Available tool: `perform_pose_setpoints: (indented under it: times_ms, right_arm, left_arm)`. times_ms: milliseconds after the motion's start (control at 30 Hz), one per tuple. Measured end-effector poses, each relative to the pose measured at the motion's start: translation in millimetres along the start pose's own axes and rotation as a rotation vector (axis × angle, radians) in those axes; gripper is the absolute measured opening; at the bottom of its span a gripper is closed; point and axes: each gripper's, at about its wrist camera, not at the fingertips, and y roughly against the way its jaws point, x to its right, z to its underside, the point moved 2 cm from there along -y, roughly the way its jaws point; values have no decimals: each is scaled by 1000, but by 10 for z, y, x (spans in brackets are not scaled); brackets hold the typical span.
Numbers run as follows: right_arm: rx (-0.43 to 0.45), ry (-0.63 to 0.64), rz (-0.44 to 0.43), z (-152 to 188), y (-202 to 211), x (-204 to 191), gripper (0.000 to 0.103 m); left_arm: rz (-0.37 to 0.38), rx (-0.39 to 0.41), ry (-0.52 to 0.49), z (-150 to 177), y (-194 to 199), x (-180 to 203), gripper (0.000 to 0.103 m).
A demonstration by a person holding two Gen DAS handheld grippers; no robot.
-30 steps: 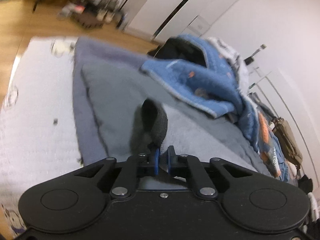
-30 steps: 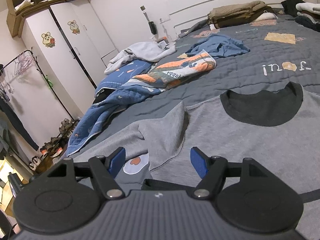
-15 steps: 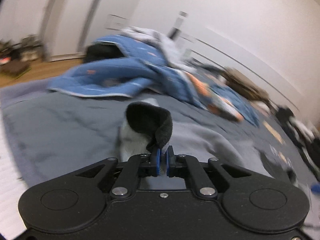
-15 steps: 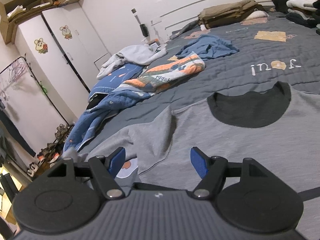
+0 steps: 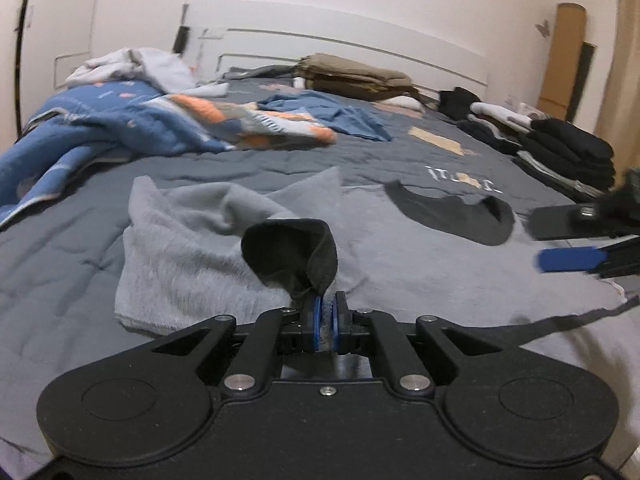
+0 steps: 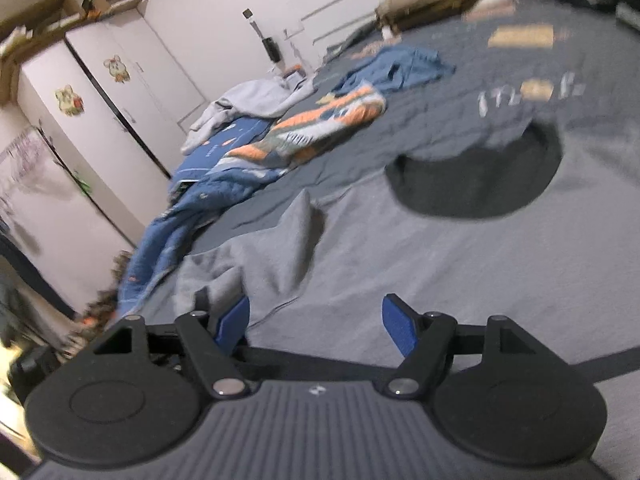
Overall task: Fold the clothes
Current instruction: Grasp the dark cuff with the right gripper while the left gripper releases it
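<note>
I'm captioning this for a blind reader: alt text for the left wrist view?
The left gripper, shut on the dark cuff of a grey sweatshirt spread on a bed, holds the sleeve over the body.

The sweatshirt (image 5: 400, 264) is grey with a black collar (image 5: 452, 216) and black cuff (image 5: 288, 248); the bedcover (image 5: 280, 164) is dark grey; the blanket (image 5: 100, 124) is blue with orange

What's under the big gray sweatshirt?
The gray sweatshirt lies spread on the dark gray quilt, which shows around it. Whatever else might sit beneath it is covered. The left gripper pinches its black cuff.
</note>
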Motion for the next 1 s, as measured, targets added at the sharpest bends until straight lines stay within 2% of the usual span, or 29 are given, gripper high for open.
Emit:
perform_pose_setpoints:
  times_ms: [133,333,467,600,700,867,1000]
  right_arm:
    - [-46,-75,-107,-2,-158,-24,73]
    - [-76,1,-96,71,-276,-197,78]
    - [-78,-15,-70,83,-298,-140,78]
    - [-58,-15,-40,43,-258,-72,78]
    - [-41,21,-31,32,-231,-106,78]
    - [-66,50,-41,97,-320,-134,80]
    - [-82,-55,-77,117,-421,12,80]
  left_arm:
    - [-6,21,-88,15,52,130,6]
    - [91,-32,-199,88,59,350,6]
    - [162,-66,-258,122,83,477,16]
    - [221,-56,-261,70,227,485,40]
    - [215,-25,-250,21,326,430,51]
    - [167,-4,-145,-86,345,228,54]
    - [133,-7,-72,-140,346,91,54]
